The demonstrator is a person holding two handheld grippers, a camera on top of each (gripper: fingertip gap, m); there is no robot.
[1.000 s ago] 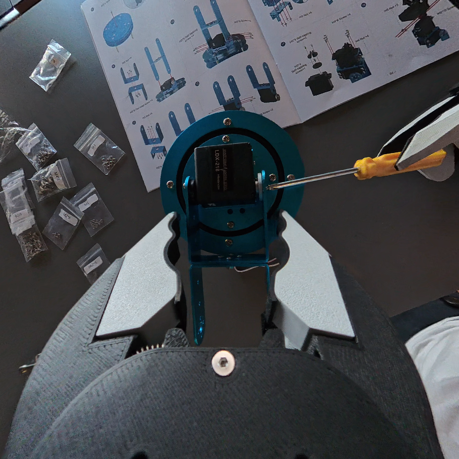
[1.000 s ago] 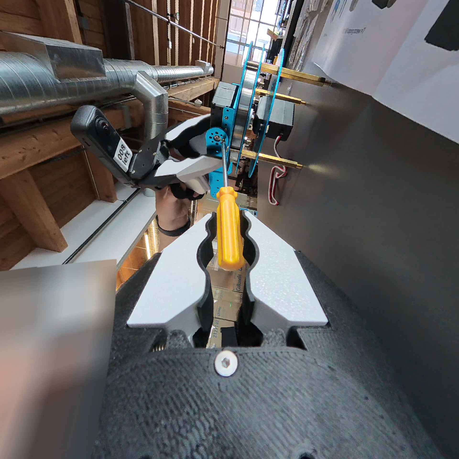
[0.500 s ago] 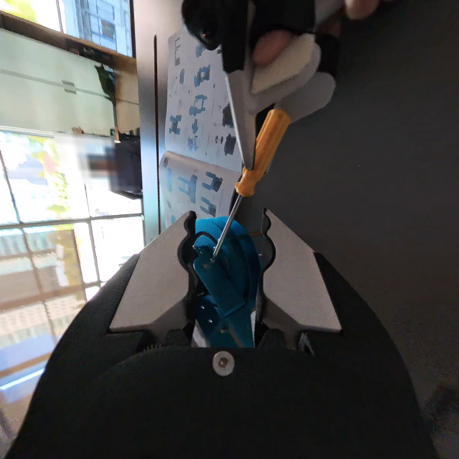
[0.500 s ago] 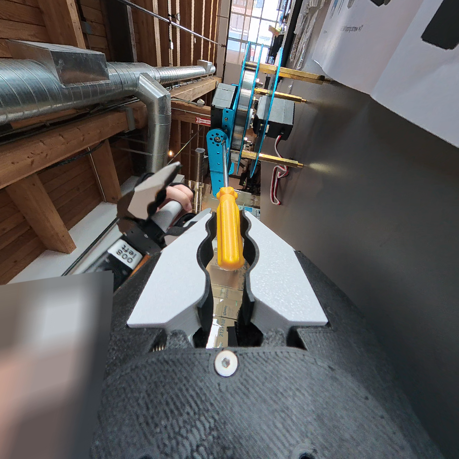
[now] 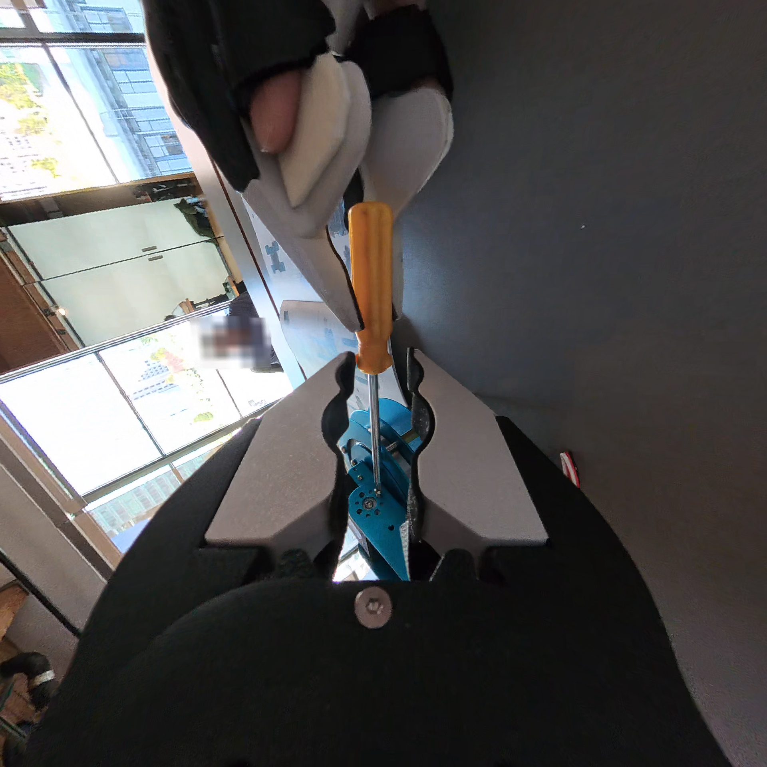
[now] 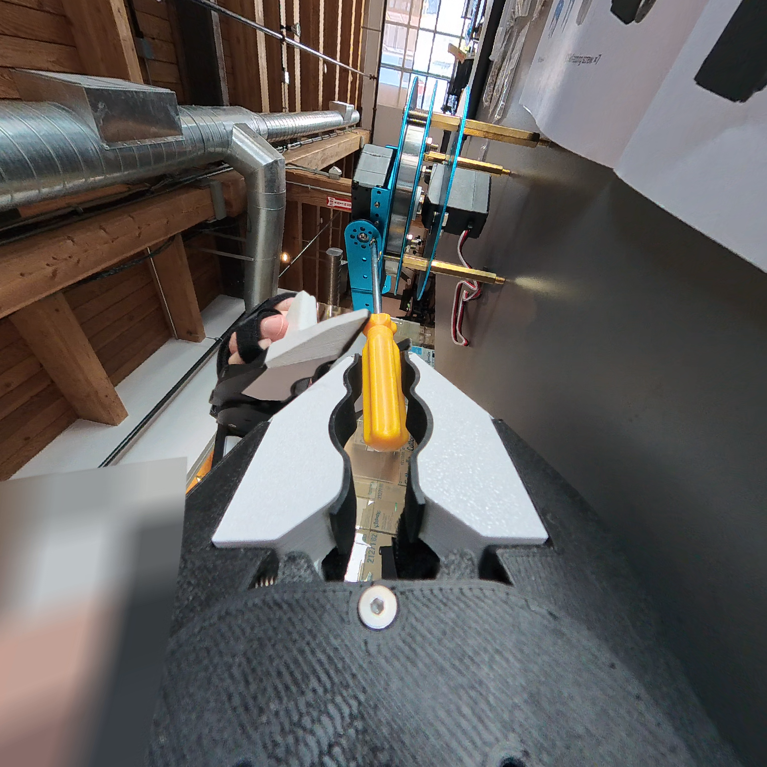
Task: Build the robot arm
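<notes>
My right gripper is shut on the yellow handle of a screwdriver. The screwdriver's tip rests on a small screw in the rounded end of a blue bracket. The bracket belongs to an assembly of blue round plates, black servos and brass standoffs on the dark table. My left gripper has its jaws a narrow gap apart, one on each side of the screwdriver's collar. One fingertip touches the collar. I cannot tell whether the jaws press on it. The bracket shows between them.
An open instruction booklet lies on the table past the assembly. A red and white servo wire hangs under the lower plate. A hand in a black strap holds the left gripper. Large windows fill the left of the left wrist view.
My left gripper left the bracket's lower end, swung round to the side and came up to the screwdriver's collar, its jaws narrowing. The right gripper and the screwdriver held still.
</notes>
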